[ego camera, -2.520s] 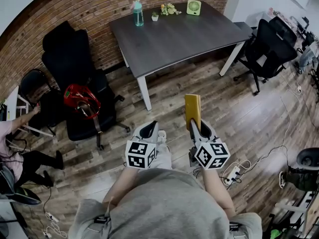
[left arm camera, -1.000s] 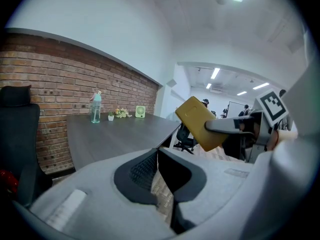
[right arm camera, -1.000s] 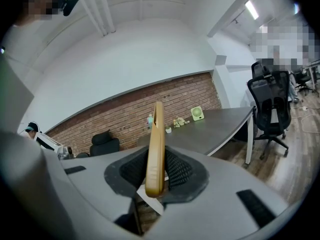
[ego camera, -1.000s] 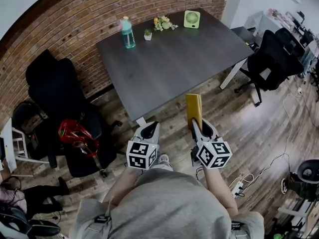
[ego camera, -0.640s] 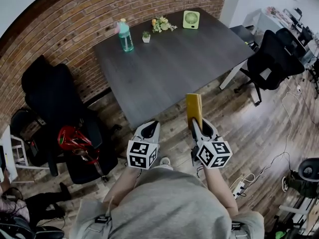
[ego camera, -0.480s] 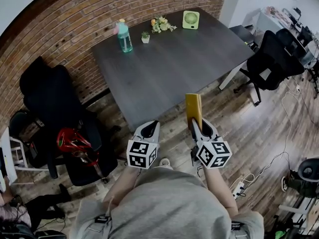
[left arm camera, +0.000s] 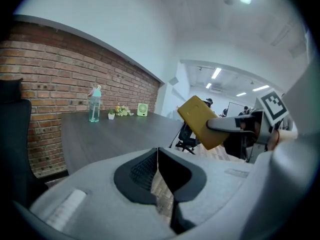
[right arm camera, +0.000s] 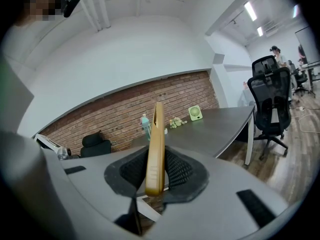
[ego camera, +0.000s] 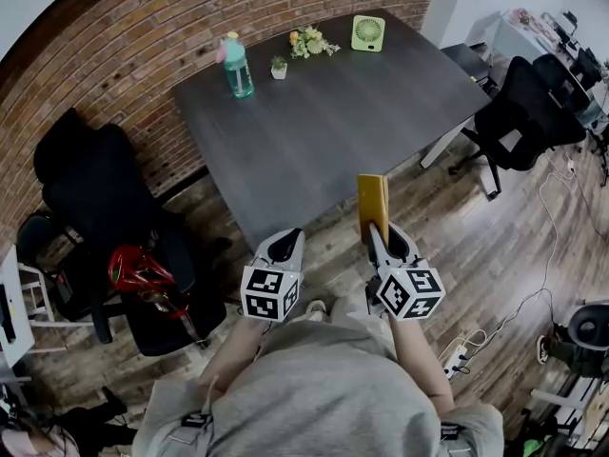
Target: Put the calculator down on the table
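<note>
The calculator (ego camera: 372,201) is a flat yellow slab that stands on edge, sticking up and forward from my right gripper (ego camera: 376,234), which is shut on its lower end. In the right gripper view the calculator (right arm camera: 155,149) sits clamped between the dark pads, edge toward the camera. It is in the air just short of the near edge of the dark grey table (ego camera: 333,103). My left gripper (ego camera: 284,246) hangs beside it to the left, shut with nothing in it. The left gripper view shows the calculator (left arm camera: 200,121) off to the right.
At the table's far edge stand a teal bottle (ego camera: 235,66), a small potted plant (ego camera: 279,68), flowers (ego camera: 308,42) and a green fan (ego camera: 367,32). Black chairs (ego camera: 90,188) and a red helmet (ego camera: 138,269) are at the left. An office chair (ego camera: 523,103) is at the right, and a power strip (ego camera: 455,358) lies on the floor.
The table has drawn closer to both grippers as the person walked up to it. The right gripper's hold on the calculator looks the same, and the left gripper stays shut.
</note>
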Available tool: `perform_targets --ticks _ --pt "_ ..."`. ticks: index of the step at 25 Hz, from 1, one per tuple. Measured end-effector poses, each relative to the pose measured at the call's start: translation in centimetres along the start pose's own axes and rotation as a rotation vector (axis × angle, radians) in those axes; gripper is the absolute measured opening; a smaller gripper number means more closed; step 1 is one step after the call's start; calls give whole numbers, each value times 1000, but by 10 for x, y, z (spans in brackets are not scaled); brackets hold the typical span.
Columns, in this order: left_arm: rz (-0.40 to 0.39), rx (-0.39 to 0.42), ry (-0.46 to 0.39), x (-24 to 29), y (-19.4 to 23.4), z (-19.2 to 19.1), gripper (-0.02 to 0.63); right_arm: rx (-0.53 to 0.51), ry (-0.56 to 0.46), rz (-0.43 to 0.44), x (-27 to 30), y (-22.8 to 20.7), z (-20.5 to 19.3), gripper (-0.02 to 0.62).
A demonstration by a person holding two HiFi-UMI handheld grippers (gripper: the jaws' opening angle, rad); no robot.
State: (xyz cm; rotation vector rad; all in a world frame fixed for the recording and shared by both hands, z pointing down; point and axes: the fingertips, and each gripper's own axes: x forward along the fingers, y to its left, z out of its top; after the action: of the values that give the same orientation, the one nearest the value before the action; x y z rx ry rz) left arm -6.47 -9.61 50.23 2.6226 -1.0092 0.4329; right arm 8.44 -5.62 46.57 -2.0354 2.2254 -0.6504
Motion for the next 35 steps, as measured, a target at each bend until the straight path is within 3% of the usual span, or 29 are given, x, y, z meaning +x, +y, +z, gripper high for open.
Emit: perform_targets --ticks 14,35 --pt "47 -14 18 36 22 8 18 0 17 45 48 -18 12 84" --pt "47 -13 19 144 56 66 18 -18 55 90 165 -70 60 84"
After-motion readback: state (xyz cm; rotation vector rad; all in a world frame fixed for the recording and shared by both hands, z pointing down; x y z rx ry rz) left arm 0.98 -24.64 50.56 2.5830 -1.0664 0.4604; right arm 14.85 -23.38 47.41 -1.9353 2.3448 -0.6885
